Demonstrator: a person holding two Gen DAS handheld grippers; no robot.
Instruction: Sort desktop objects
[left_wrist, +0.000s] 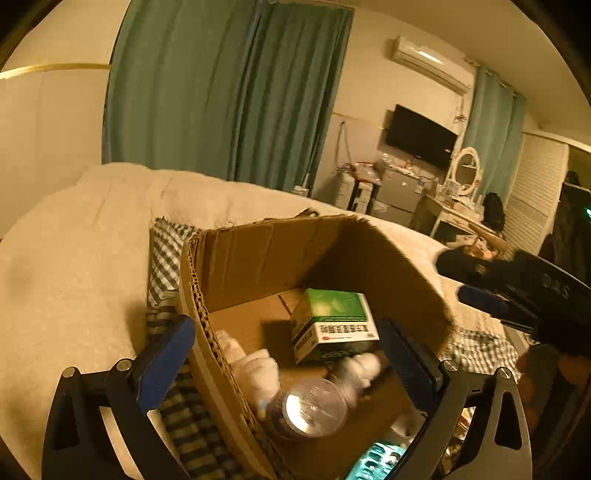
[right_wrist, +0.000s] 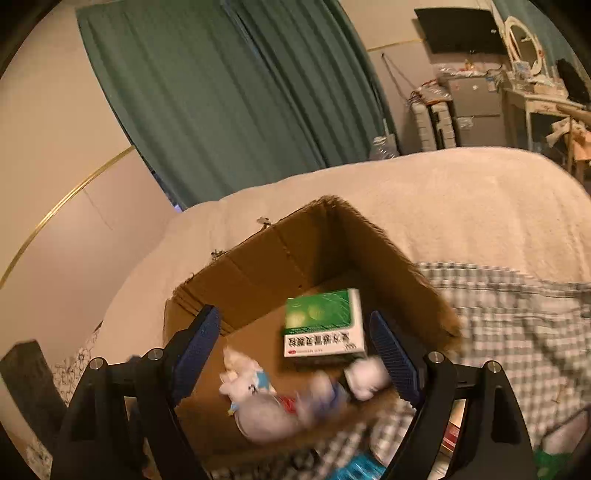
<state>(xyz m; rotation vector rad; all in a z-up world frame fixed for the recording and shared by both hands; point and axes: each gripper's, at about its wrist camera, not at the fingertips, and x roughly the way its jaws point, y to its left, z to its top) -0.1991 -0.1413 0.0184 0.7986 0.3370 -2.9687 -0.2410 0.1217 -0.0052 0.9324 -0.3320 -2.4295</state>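
Observation:
An open cardboard box stands on a checked cloth on the bed. Inside lie a green-and-white medicine box, a white plush toy and a clear bottle with a shiny cap. My left gripper hangs open over the box's near left wall, one blue pad outside it and one inside. Over the box's inside my right gripper is open too, holding nothing. The toy and bottle are blurred in the right wrist view.
A cream blanket covers the bed around the box. Checked cloth spreads to the right. A teal blister pack lies near the box's near edge. Teal curtains and a dresser with a mirror stand far behind.

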